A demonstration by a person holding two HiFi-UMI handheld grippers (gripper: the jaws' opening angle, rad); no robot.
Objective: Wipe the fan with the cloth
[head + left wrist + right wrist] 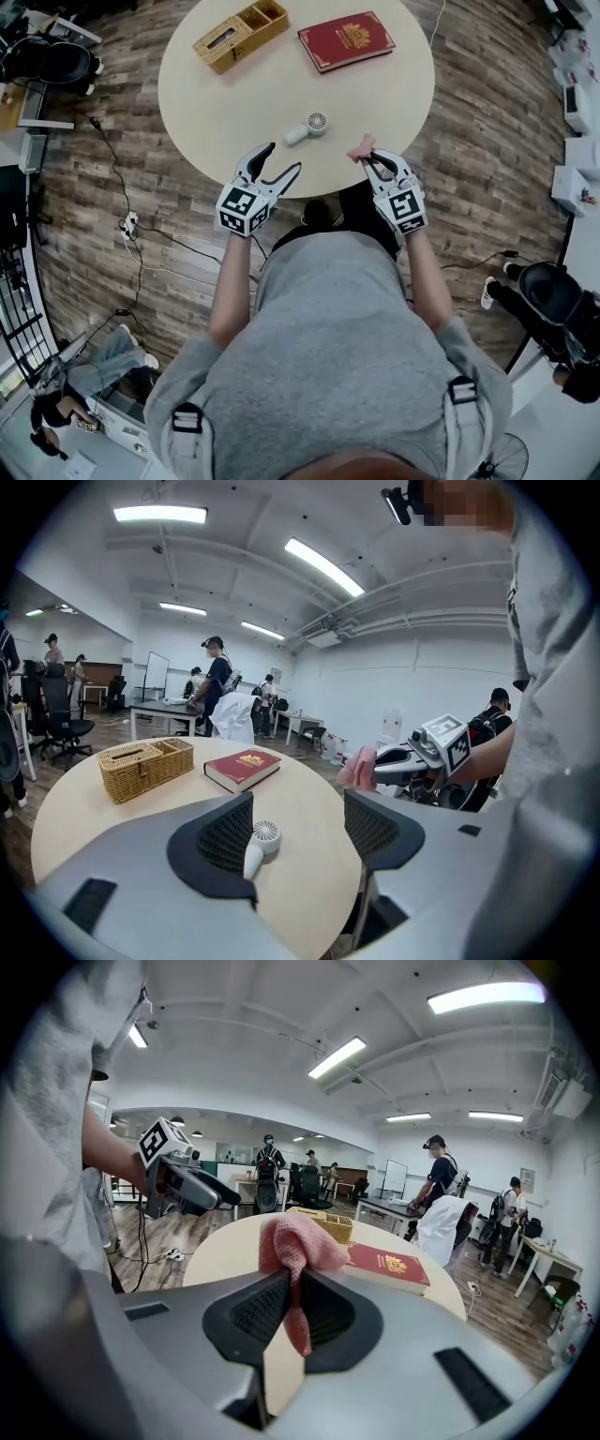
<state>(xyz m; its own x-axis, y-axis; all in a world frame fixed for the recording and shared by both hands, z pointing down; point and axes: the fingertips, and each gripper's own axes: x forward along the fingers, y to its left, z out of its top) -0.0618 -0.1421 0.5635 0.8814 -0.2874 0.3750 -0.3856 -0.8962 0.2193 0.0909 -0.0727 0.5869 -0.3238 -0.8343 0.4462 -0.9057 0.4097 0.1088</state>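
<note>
Pinching the cloth (361, 150) in my right gripper (373, 161), left gripper (286, 156) spread empty short of the fan (307, 127); unbraced, I reckon it skids.

Small white handheld fan (307, 128) lying flat on round table (206, 94), pink knitted cloth (298, 1241) bunched, pinched between right gripper (292, 1290) jaws

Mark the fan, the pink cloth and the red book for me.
fan (307, 129), head view, where the handle meets the round head.
pink cloth (298, 1244), right gripper view, its bunched upper part.
red book (346, 40), head view, centre of its cover.
</note>
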